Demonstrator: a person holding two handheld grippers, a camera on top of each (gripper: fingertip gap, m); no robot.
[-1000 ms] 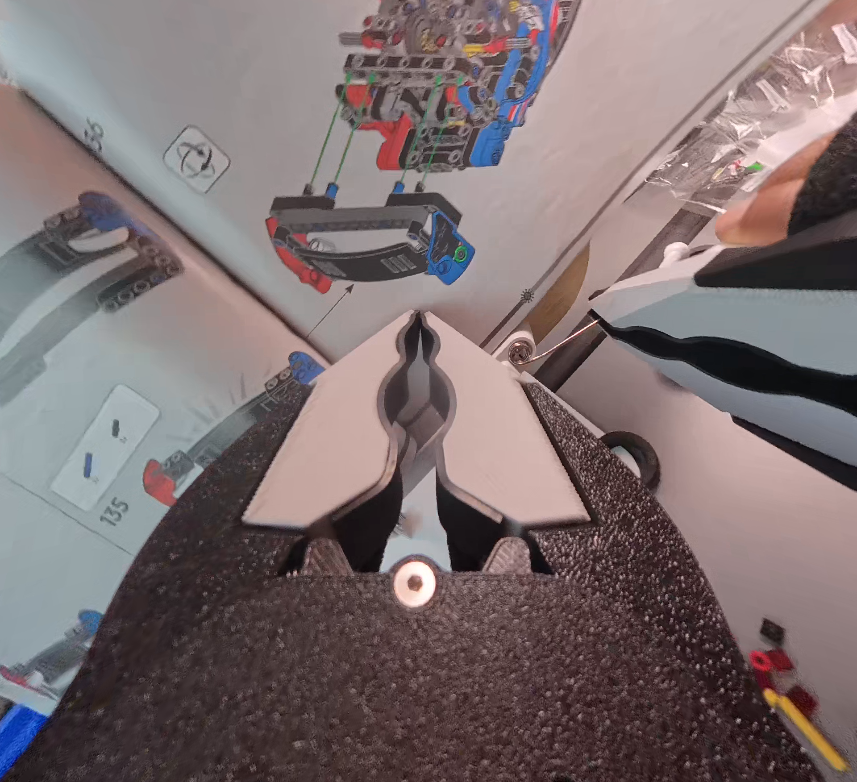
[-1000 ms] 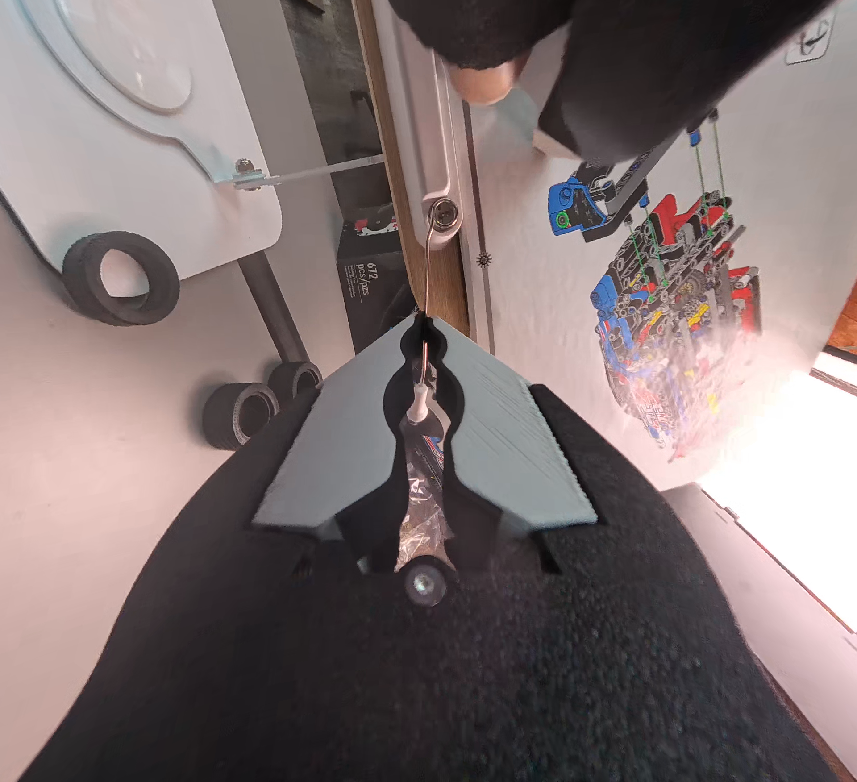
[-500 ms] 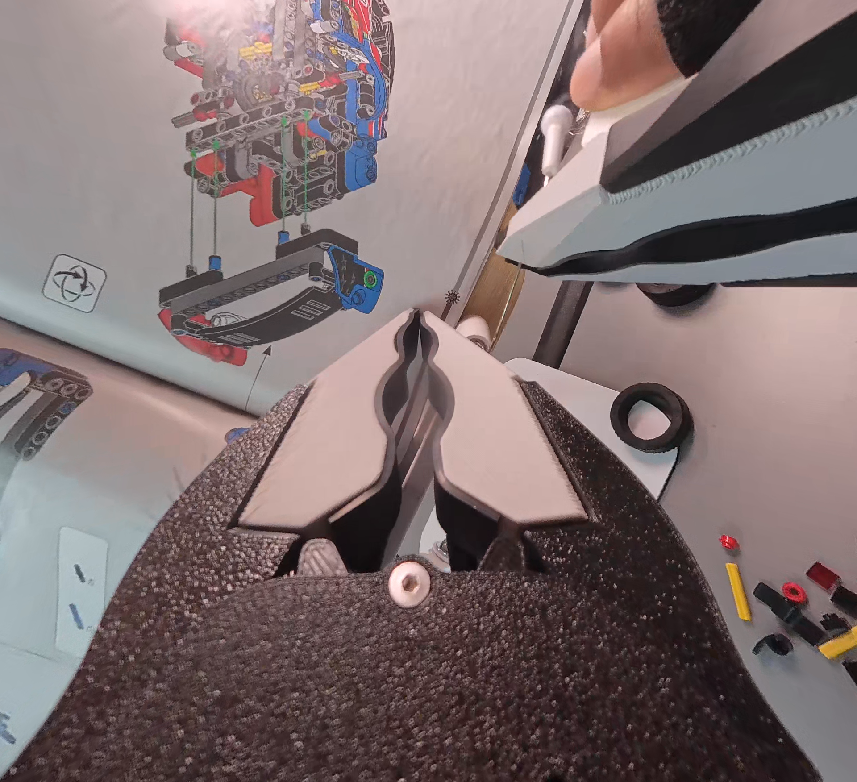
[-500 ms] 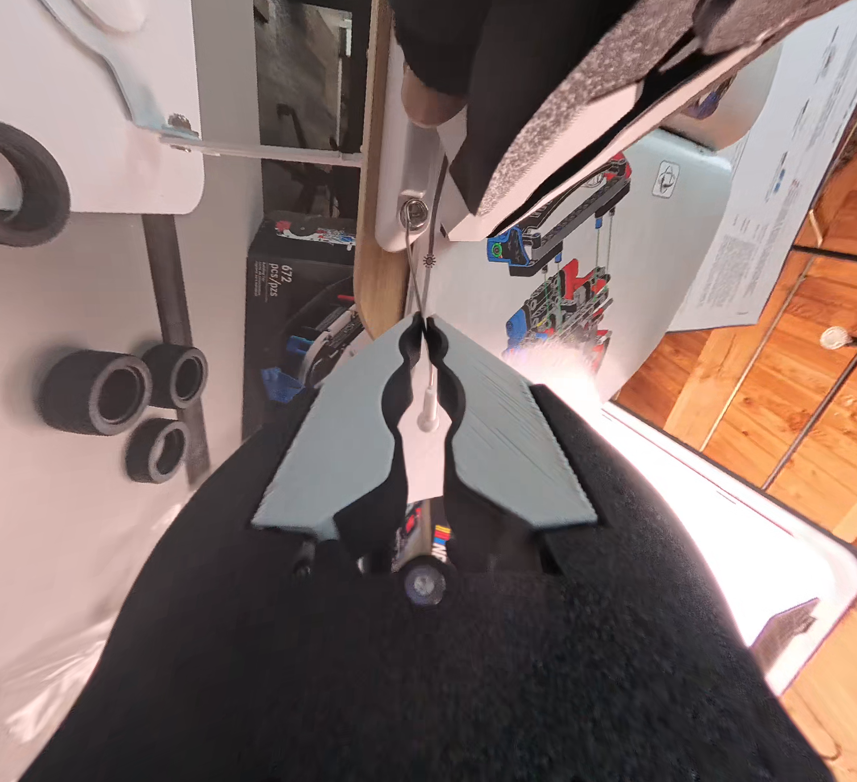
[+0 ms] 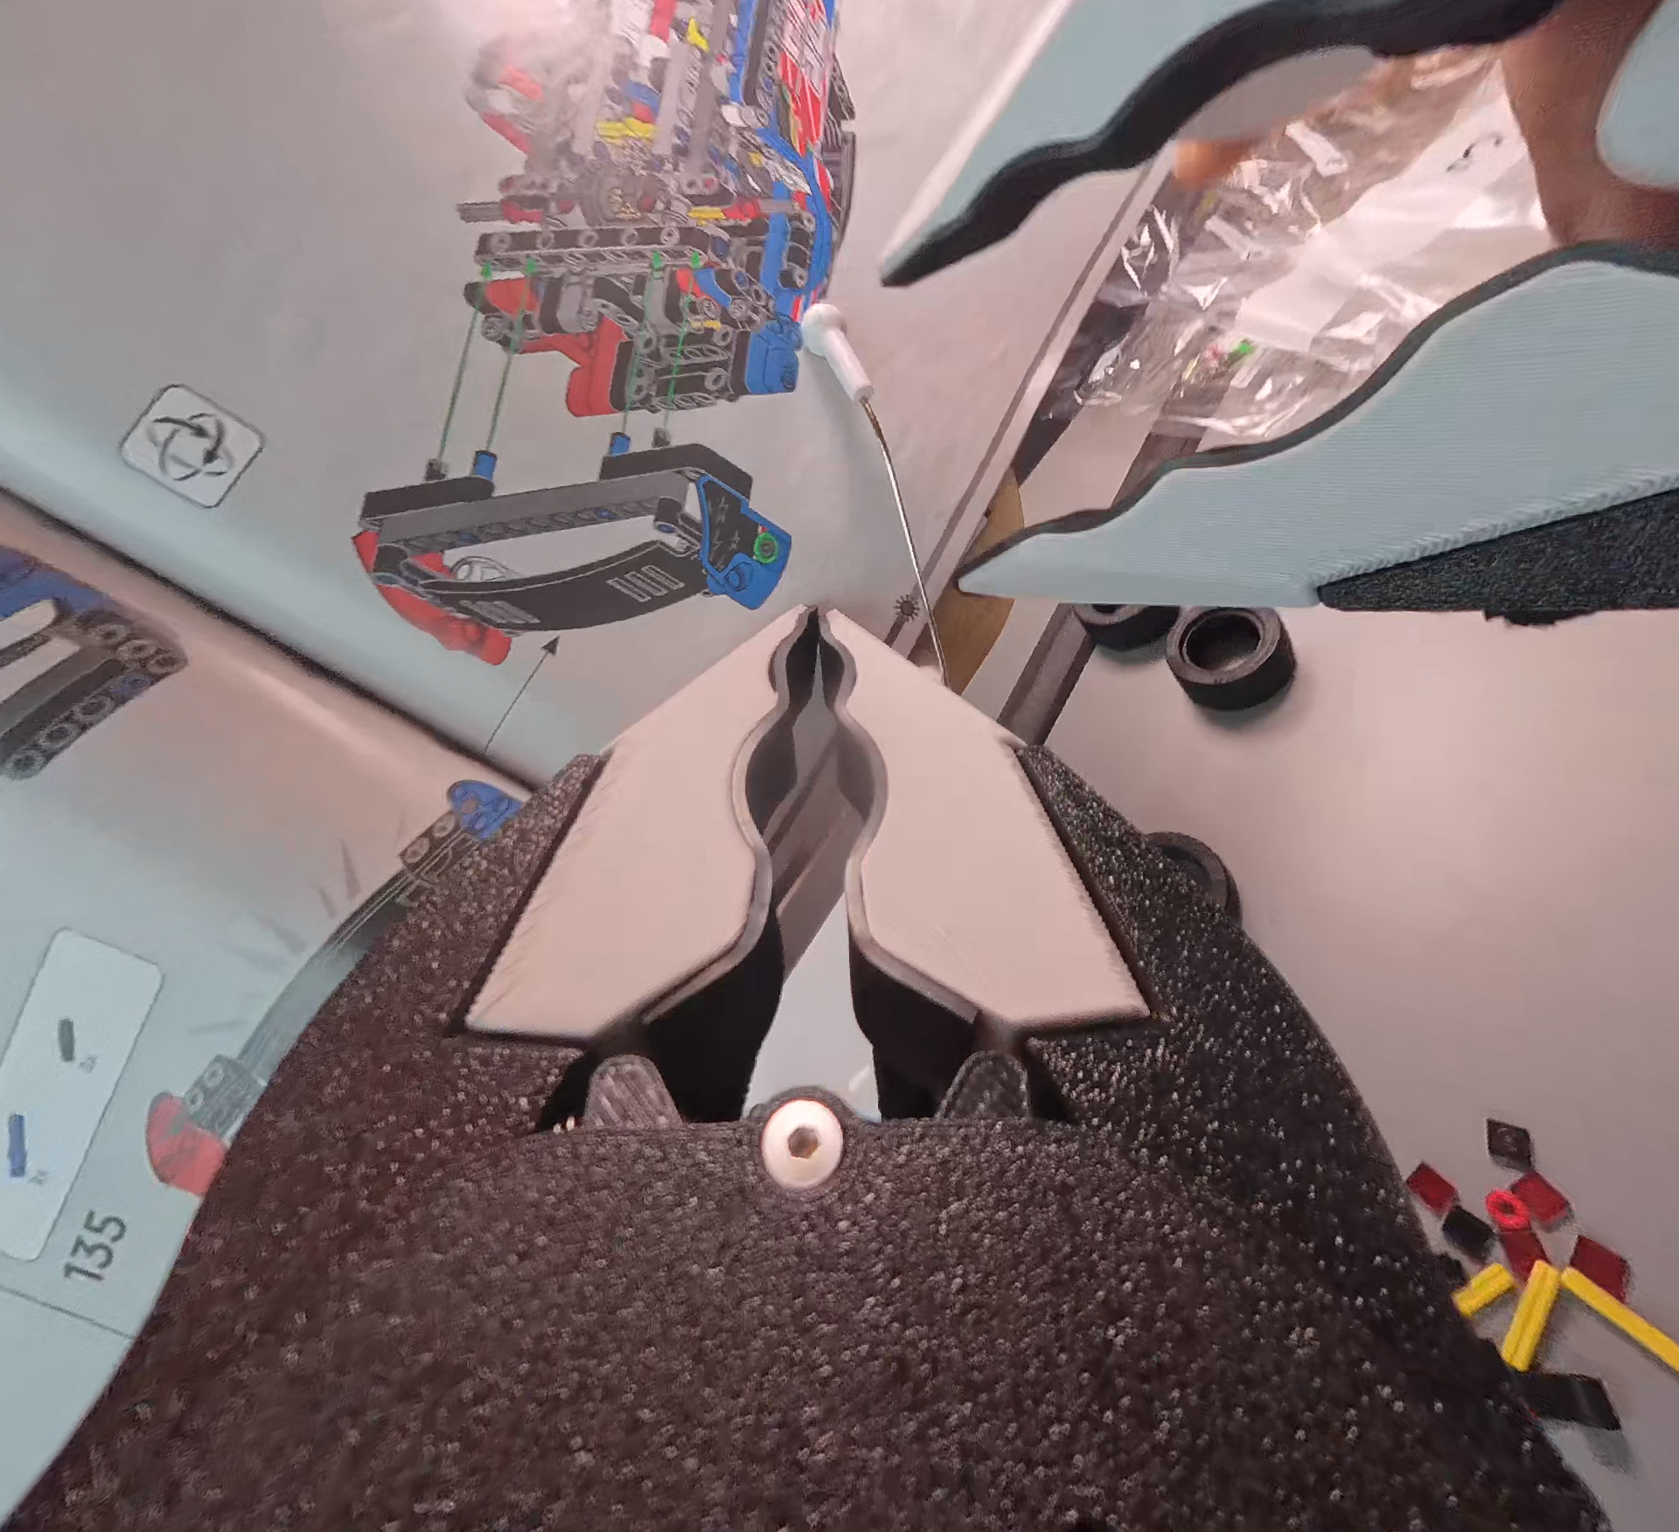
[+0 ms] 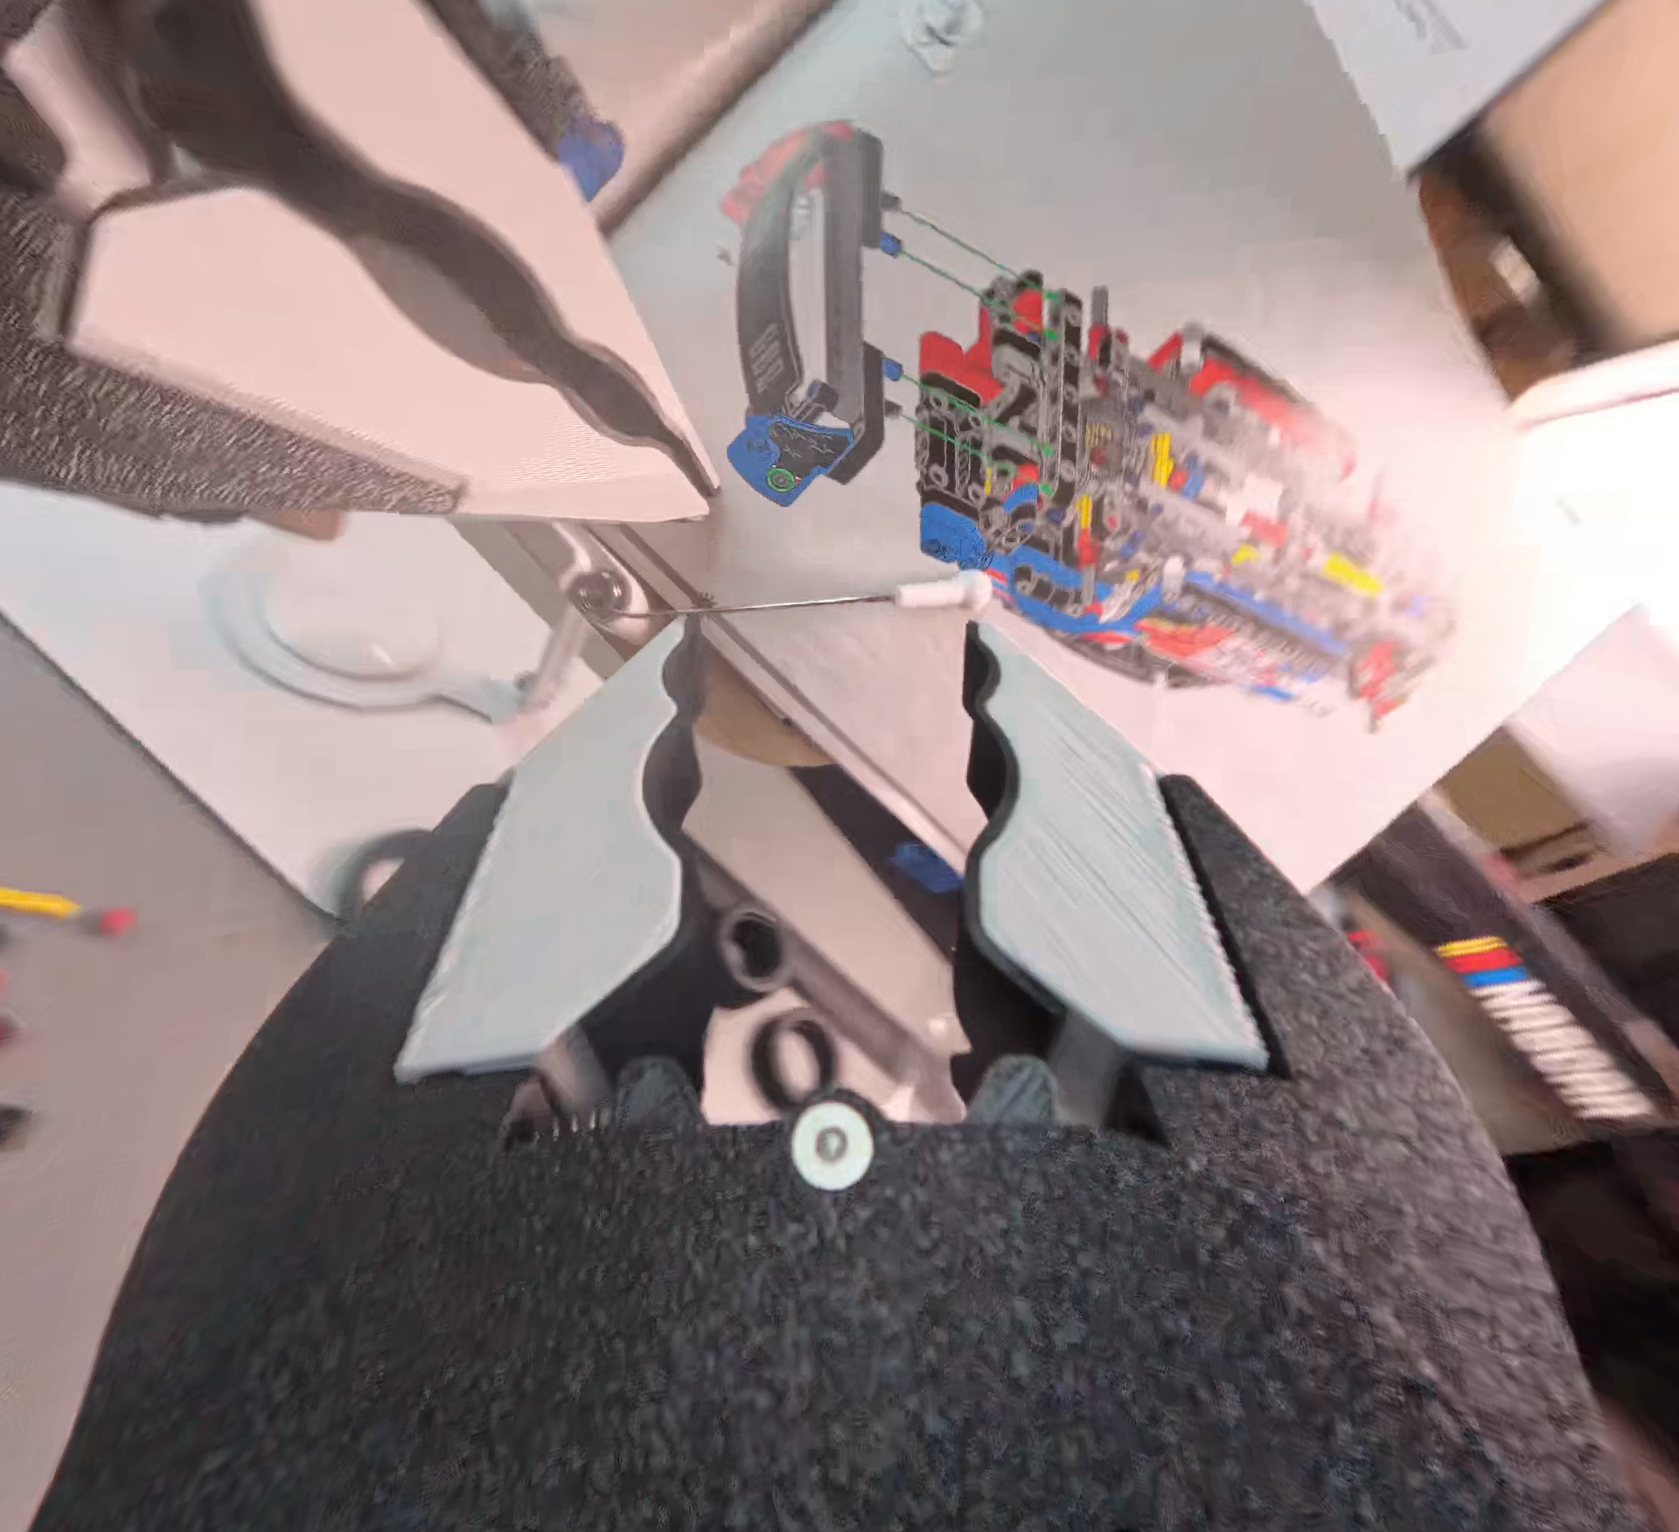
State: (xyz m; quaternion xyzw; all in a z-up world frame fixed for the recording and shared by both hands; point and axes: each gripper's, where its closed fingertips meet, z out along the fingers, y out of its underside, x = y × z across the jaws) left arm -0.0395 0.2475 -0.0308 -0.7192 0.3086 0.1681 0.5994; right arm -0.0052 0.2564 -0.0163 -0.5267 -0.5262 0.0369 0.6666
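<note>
Left gripper clenched on booklet page; right gripper released (only its view shows the gap).

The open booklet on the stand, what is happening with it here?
A person holds a tool in each hand over an open instruction booklet. The left tool is shut, tips at the page's lower edge. The right tool is open and empty, beside the stand's thin wire page holder, which lies across the page. Small loose parts lie nearby.
</note>
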